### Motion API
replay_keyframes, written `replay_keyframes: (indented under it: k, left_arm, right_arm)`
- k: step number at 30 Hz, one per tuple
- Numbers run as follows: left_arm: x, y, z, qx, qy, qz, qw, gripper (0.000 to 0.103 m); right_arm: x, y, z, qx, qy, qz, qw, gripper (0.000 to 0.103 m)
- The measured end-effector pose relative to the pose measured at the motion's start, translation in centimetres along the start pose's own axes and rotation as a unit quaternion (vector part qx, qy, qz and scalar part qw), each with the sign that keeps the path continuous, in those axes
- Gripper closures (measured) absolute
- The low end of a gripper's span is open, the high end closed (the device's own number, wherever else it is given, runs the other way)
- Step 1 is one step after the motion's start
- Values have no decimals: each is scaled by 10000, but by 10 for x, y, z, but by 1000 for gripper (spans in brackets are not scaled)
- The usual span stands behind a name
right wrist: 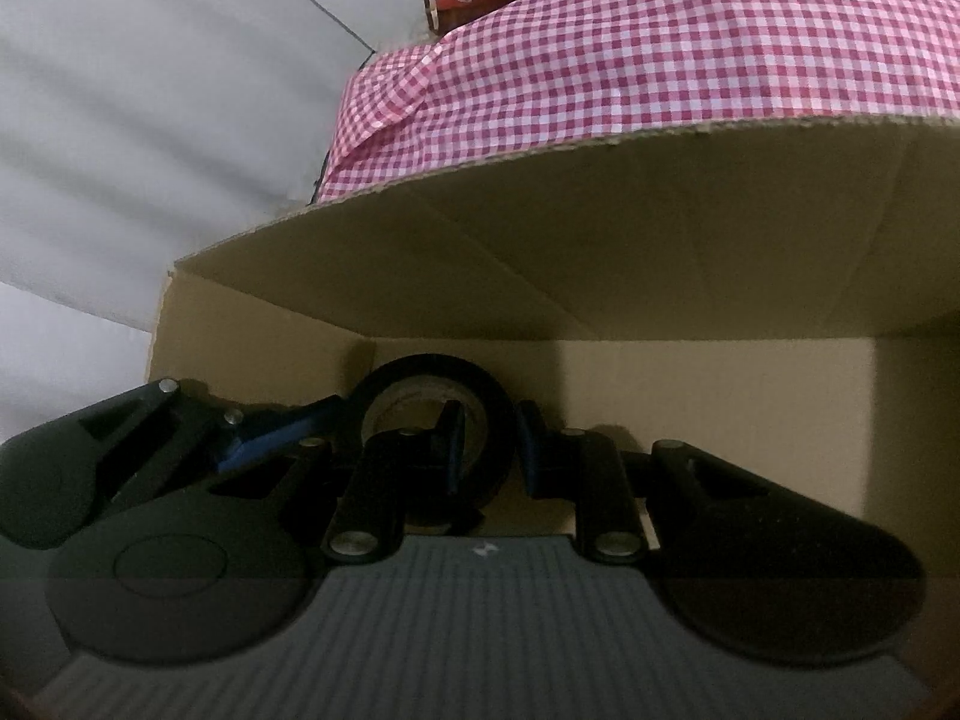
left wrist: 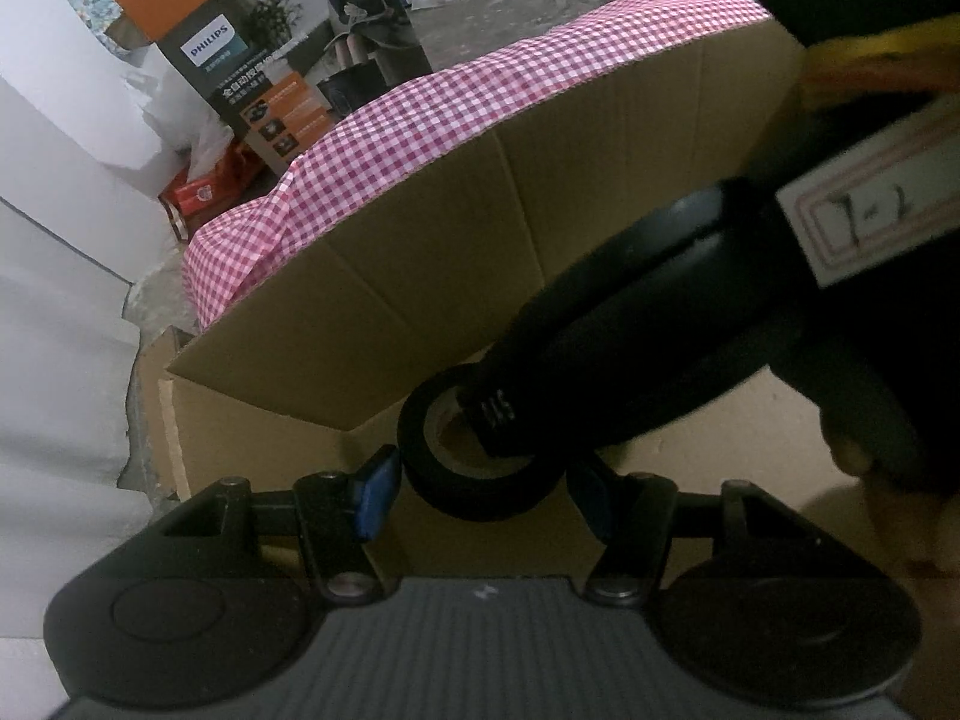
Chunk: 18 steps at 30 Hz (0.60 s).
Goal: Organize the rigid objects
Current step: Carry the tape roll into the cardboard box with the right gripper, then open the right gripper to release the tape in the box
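tape roll (left wrist: pixel 480 480): my right gripper (left wrist: pixel 510 420) pokes into its core and covers its right side
tape roll, right view: lower half hidden behind my own fingers (right wrist: pixel 453 450)
box floor (right wrist: pixel 720 408): mostly hidden under the flap (right wrist: pixel 600 228)
white label (left wrist: pixel 870 222): blurry, scribble unreadable

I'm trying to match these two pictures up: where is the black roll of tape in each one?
Left wrist view: black tape roll low centre, between two blue pads.
Right wrist view: tape roll low centre, one pad through its hole, one outside its wall.
Shared landmark: cardboard box flap against the pink checked cloth.
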<state>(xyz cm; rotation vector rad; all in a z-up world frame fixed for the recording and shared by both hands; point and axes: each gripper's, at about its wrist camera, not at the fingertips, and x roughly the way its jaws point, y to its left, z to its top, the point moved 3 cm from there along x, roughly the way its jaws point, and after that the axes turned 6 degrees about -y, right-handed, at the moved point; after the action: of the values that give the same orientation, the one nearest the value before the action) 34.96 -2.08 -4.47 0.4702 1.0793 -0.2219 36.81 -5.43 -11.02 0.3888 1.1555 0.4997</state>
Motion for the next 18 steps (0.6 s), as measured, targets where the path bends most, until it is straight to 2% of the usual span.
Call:
replay_keyframes:
  k: [7, 12, 16, 18]
  left_arm:
    - [5, -2, -1, 86, 24, 70, 9999, 37]
    - [2, -3, 0, 94, 9, 51, 9999, 31]
    - [-1, -3, 0, 113, -9, 120, 9999, 31]
    - [-6, -3, 0, 83, -58, 151, 9998, 22]
  right_arm:
    - [-8, -5, -4, 117, -36, 83, 9999, 84]
    - [-9, -6, -4, 182, -67, 102, 9998, 83]
    - [-8, -10, -4, 306, -77, 157, 9994, 83]
    - [-13, -10, -5, 339, -83, 199, 9992, 81]
